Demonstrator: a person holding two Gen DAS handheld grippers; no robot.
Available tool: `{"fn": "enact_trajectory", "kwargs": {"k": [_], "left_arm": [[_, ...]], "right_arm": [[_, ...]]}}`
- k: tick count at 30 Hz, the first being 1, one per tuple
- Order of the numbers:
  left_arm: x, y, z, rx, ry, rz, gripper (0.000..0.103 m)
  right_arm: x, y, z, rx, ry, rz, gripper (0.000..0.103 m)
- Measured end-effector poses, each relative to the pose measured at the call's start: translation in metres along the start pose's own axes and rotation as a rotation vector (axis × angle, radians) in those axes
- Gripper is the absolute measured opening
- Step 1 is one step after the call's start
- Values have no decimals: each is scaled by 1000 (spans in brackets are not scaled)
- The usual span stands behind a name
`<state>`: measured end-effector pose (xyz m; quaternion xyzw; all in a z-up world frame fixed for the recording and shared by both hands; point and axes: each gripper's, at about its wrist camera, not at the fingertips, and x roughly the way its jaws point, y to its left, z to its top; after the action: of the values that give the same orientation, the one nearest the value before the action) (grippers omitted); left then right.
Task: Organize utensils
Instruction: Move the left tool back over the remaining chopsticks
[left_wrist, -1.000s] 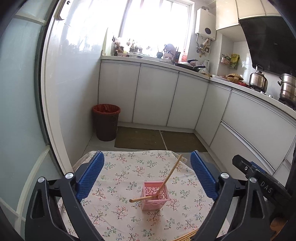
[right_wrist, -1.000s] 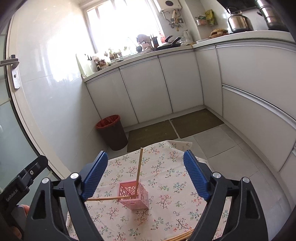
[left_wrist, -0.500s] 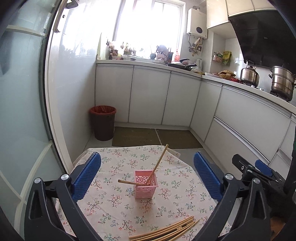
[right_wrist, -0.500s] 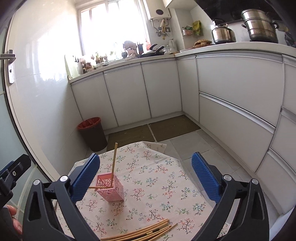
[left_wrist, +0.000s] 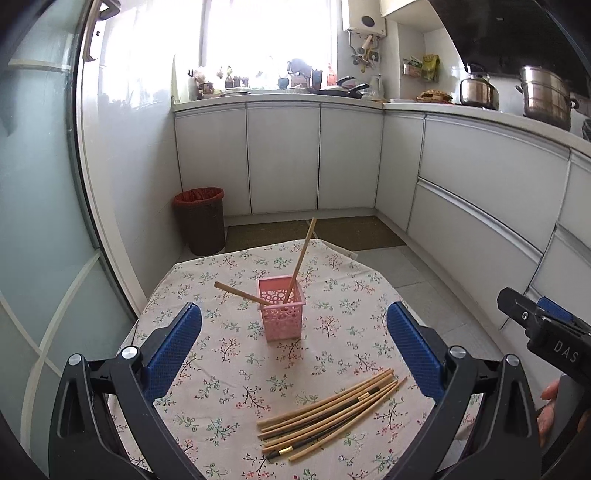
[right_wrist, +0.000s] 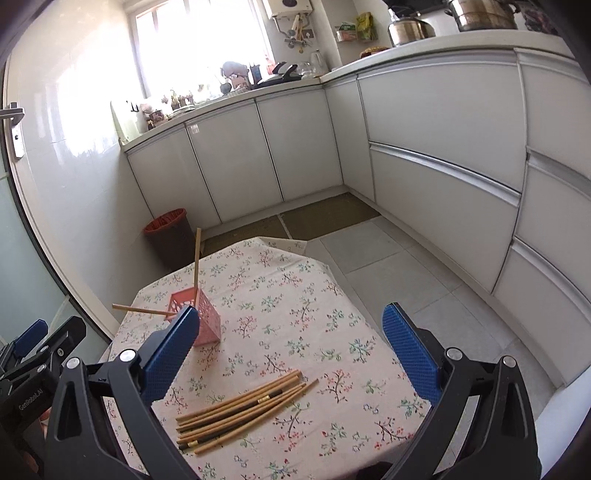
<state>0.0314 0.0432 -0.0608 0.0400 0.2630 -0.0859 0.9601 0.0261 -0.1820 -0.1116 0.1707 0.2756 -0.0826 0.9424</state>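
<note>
A pink perforated holder stands mid-table with two wooden chopsticks leaning in it; it also shows in the right wrist view, partly behind a blue pad. A bundle of several wooden chopsticks lies on the floral cloth nearer to me, also in the right wrist view. My left gripper is open and empty, held back above the table, with the holder between its pads. My right gripper is open and empty, above the bundle.
The small table with floral cloth stands on a tiled kitchen floor. A red-lined bin stands by the glass door at the left. White cabinets run along the back and right. The right gripper's body shows at the right edge.
Both grippers have drawn back and risen away from the holder. The bundle of loose chopsticks has come fully into view. The holder and its two chopsticks have not moved.
</note>
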Motion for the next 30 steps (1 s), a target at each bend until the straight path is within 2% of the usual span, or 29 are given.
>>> {"fn": "enact_trajectory", "kwargs": {"k": [7,9,13,17,21,25,28,30], "left_arm": [[18,-24,-19,119,113,-31,96],[29,-32,-22,160,160,-71,96],[68,-56,-28,265,314,-183,96],[119,-76,-42,327,498,-240,96],[168,-90,-54,351,646,-265,96],[219,-100,-62,358,759,-233,96],[256,-102,-72,315,885,-235,96],[273,-102,-77,297,926,-228,92]], "right_arm": [[13,-51,-34,104,113,14,97],[18,-65,-42,145,141,21,97],[29,-83,-56,174,169,-4,97],[41,-93,-61,204,228,24,97],[46,-96,-62,202,235,57,97],[57,-103,-66,238,280,93,97],[62,-110,-67,273,294,92,97],[65,-115,-67,293,294,80,97]]}}
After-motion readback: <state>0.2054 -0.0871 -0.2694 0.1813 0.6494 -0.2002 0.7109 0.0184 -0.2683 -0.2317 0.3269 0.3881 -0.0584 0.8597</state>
